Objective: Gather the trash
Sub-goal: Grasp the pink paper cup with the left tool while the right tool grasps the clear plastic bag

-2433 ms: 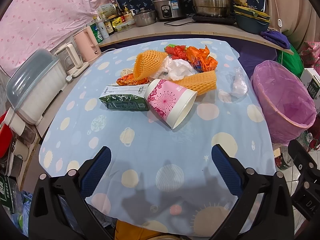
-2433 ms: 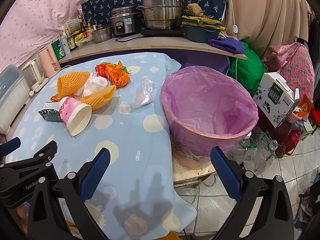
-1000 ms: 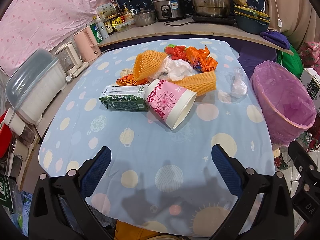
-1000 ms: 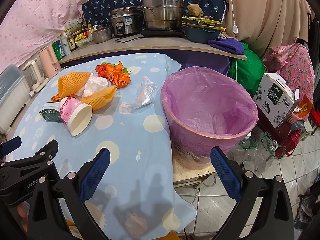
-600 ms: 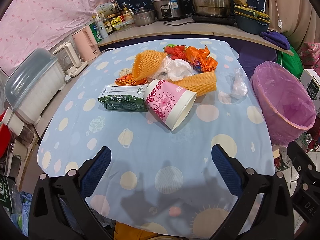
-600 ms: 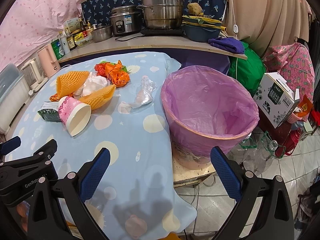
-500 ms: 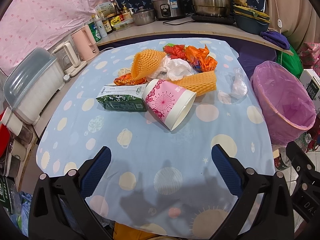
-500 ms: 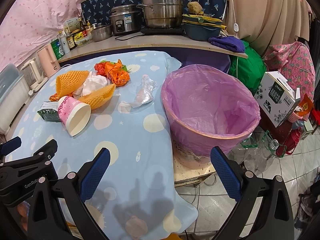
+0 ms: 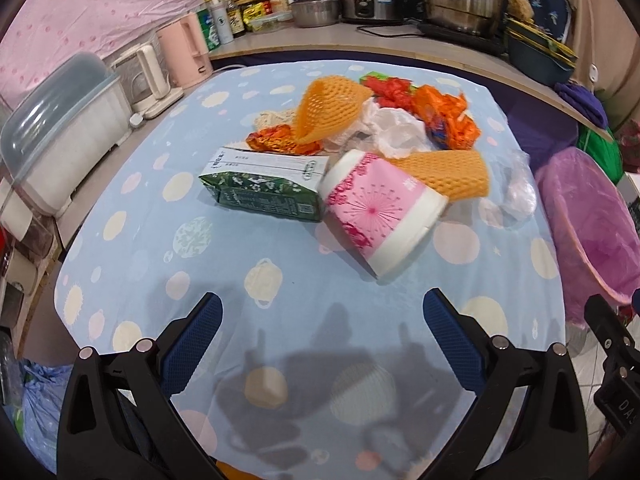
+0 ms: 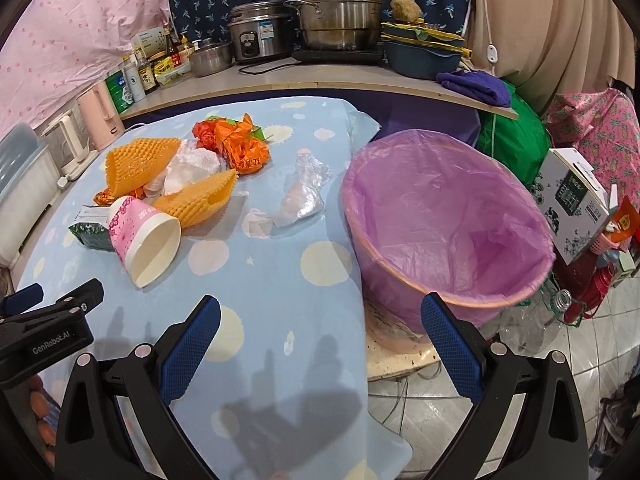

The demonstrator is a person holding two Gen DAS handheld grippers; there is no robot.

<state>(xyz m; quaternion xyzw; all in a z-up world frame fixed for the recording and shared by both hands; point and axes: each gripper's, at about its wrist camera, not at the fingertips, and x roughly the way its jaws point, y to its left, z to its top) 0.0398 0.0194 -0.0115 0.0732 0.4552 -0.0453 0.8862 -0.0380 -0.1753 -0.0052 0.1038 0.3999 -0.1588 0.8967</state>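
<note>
Trash lies in a heap on the blue dotted tablecloth (image 9: 168,264): a pink paper cup (image 9: 380,220) on its side, a green carton (image 9: 264,190), two orange foam nets (image 9: 328,108), white crumpled plastic (image 9: 394,132), orange wrappers (image 9: 448,120) and a clear bag (image 10: 300,196). The cup also shows in the right wrist view (image 10: 144,240). A pink bin with a purple liner (image 10: 444,232) stands at the table's right edge. My left gripper (image 9: 322,344) is open and empty, short of the cup. My right gripper (image 10: 320,340) is open and empty at the table edge beside the bin.
A counter (image 10: 320,76) behind the table holds pots, a rice cooker and bottles. A pink kettle (image 9: 186,50) and a lidded white box (image 9: 52,136) stand at the left. A cardboard box (image 10: 576,204) and bottles lie on the floor at the right.
My left gripper has moved forward and a little left toward the heap, so the cup and carton look nearer. My right gripper has barely moved. Both stay open.
</note>
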